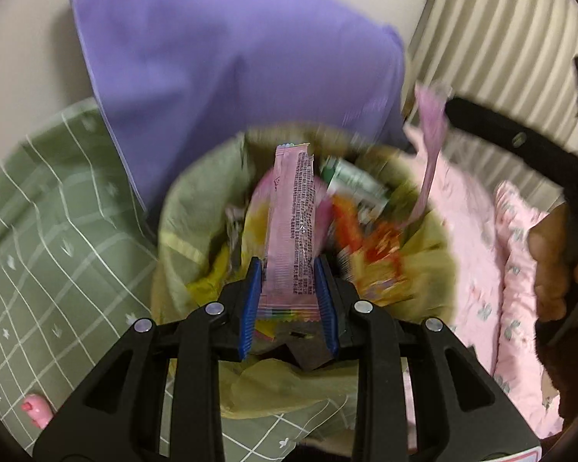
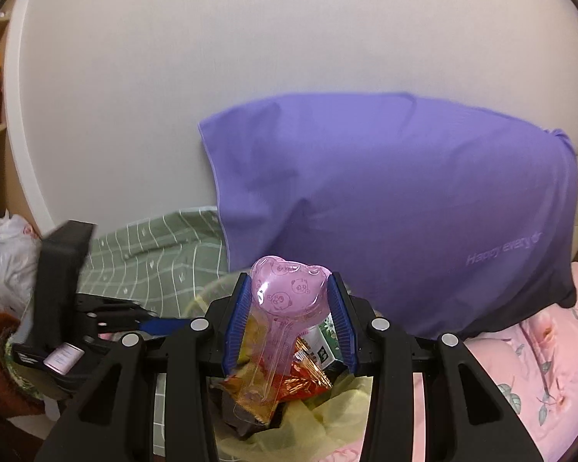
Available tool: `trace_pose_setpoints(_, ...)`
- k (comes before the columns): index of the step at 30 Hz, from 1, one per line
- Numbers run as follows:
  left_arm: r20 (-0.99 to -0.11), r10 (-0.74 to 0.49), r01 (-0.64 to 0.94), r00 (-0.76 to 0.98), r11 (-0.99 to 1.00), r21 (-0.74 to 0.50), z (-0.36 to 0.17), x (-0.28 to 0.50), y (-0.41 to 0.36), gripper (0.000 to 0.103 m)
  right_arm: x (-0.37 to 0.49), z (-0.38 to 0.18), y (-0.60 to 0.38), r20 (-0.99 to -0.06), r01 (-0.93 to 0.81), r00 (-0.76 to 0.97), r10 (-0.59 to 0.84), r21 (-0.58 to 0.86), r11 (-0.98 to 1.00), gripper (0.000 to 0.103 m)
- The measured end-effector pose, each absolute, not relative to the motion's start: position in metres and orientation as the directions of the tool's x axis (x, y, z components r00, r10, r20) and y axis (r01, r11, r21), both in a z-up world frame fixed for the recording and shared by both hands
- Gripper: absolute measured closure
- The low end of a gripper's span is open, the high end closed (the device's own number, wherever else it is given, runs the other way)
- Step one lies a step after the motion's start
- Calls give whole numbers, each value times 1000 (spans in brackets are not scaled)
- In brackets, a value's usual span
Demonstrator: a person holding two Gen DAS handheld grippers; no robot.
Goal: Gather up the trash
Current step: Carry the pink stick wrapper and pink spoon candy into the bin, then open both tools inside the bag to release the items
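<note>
Fingers (image 1: 253,300) pinch pink wrapper (image 1: 291,223); bin contents (image 1: 366,231) blurred.

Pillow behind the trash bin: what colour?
Purple pillow, clearest in the right wrist view.

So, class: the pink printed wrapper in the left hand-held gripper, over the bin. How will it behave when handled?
The pink wrapper is thin and flat, so probably very light. It stands straight beyond the left hand-held gripper, suggesting some stiffness lengthwise, though it would likely crumple easily. Its glossy film may slip.
</note>
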State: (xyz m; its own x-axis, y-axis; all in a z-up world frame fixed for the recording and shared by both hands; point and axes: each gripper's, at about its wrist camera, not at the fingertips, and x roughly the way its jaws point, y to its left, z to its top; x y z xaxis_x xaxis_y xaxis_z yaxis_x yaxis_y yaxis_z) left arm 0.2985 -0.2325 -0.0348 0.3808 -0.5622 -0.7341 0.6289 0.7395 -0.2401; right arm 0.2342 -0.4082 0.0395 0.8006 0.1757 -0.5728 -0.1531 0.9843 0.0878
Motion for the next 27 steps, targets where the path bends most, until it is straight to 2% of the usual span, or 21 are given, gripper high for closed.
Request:
trace_pose_setpoints(3, -774, -527, 611, 352, 755, -236, -49, 303, -240, 77, 248, 19, -413, -608, -163, 770, 194, 107, 981, 65)
trace_pose_setpoints(9, -778, -496, 610, 385, 770, -189, -52, 290, -240, 77, 260, -19, -417, -668, -172, 709, 225, 146, 974, 65)
trace_pose_setpoints(14, -771, -483, 606, 415, 779, -161, -47, 287, -234, 77, 252, -28, -411, -672, -189, 700, 241, 152, 970, 65)
trace_pose_setpoints(27, -737, -497, 561, 458, 805, -193, -41, 292, -219, 76, 242, -35, -408, -670, -205, 704, 236, 126, 971, 65)
